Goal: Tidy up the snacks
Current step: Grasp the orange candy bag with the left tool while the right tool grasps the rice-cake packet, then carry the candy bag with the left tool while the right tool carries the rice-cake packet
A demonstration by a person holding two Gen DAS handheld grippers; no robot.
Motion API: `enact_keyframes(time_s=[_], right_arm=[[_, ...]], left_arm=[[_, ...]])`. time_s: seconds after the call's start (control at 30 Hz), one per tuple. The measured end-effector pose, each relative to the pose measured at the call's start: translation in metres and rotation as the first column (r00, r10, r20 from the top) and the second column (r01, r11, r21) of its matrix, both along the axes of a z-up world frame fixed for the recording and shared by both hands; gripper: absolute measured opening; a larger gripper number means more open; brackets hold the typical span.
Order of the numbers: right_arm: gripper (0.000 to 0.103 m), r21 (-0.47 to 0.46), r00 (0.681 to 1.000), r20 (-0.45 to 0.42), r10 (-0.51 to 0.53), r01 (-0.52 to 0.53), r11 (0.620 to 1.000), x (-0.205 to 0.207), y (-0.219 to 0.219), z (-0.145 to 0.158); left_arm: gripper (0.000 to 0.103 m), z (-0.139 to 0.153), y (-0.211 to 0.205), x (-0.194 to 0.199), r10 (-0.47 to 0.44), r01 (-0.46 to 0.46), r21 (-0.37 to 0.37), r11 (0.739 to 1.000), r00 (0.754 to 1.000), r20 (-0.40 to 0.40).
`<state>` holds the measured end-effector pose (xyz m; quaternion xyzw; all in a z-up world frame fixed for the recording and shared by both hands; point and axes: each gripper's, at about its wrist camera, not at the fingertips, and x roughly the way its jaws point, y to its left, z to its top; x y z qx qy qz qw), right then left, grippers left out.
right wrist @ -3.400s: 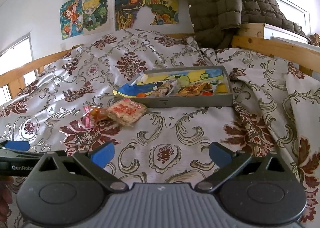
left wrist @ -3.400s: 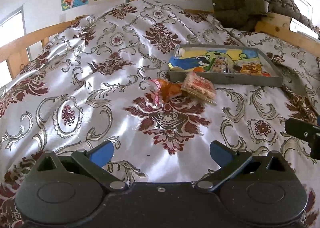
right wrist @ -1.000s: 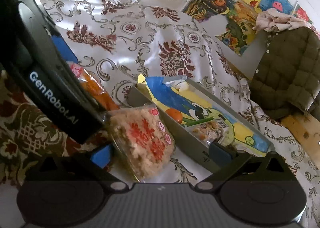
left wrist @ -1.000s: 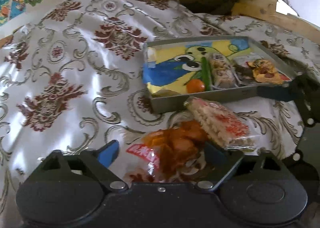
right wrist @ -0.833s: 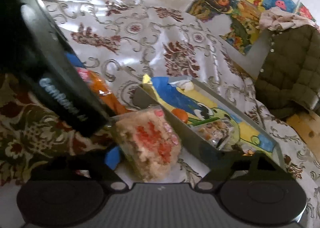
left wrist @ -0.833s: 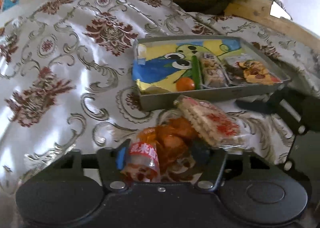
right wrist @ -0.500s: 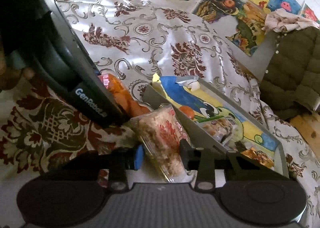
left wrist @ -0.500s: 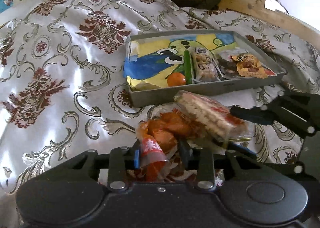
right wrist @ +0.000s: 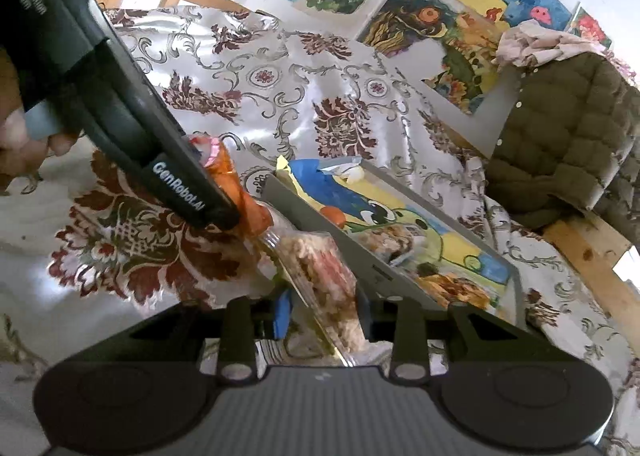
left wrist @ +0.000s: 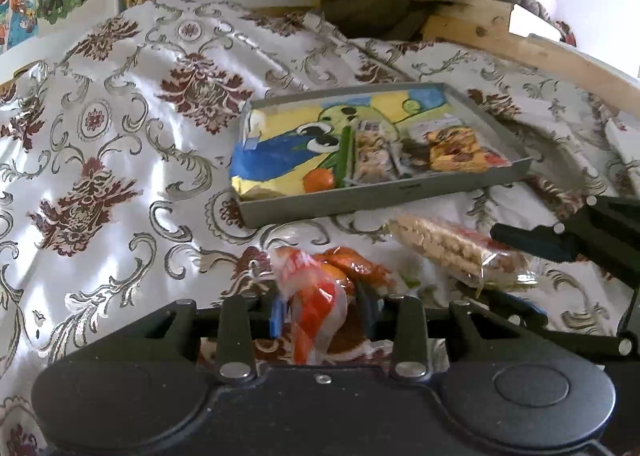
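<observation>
On the patterned bedspread (left wrist: 120, 159), left gripper (left wrist: 322, 314) jaws clamp the orange snack packet (left wrist: 320, 296); right gripper (right wrist: 322, 314) jaws pinch the rice-cracker packet (right wrist: 320, 272).

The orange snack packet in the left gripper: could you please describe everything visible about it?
The orange snack packet is a crinkly clear plastic bag with a red and white printed end and orange pieces inside. It is pinched between the left gripper pads, which have just closed on it, in front of the grey tray, beside the rice cracker packet.

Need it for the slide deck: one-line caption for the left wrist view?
Left gripper shut on an orange-and-white snack packet, near the grey tray.
</observation>
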<state>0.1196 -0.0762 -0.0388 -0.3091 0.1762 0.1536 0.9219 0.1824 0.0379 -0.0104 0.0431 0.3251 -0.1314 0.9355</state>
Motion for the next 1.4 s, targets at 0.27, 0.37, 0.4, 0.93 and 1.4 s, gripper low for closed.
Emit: enact_keyframes(time_s=[0.27, 0.37, 0.4, 0.93, 1.4], right_arm=[[0.026, -0.021, 0.999, 0.036, -0.02, 0.021, 1.0, -0.02, -0.014, 0.016], [0.026, -0.017, 0.999, 0.028, -0.031, 0.032, 0.999, -0.021, -0.021, 0.018], [0.026, -0.022, 0.999, 0.021, -0.034, 0.035, 0.999, -0.021, -0.023, 0.017], [0.025, 0.013, 0.994, 0.111, -0.022, 0.021, 1.0, -0.012, -0.027, 0.045], [0.026, 0.228, 0.989, 0.134, -0.065, 0.033, 0.973, 0.114, -0.049, 0.09]], left_arm=[[0.037, 0.001, -0.01, -0.01, 0.01, -0.009, -0.047, 0.999, 1.0, 0.009], [0.037, 0.0, -0.009, -0.012, 0.016, -0.016, -0.068, 0.998, 1.0, 0.006], [0.037, 0.0, -0.008, -0.013, 0.019, -0.019, -0.07, 0.997, 1.0, 0.003], [0.037, 0.035, 0.008, -0.006, 0.052, -0.037, -0.133, 0.99, 0.993, 0.109], [0.037, 0.055, 0.004, 0.112, 0.148, -0.099, -0.248, 0.964, 0.971, 0.188]])
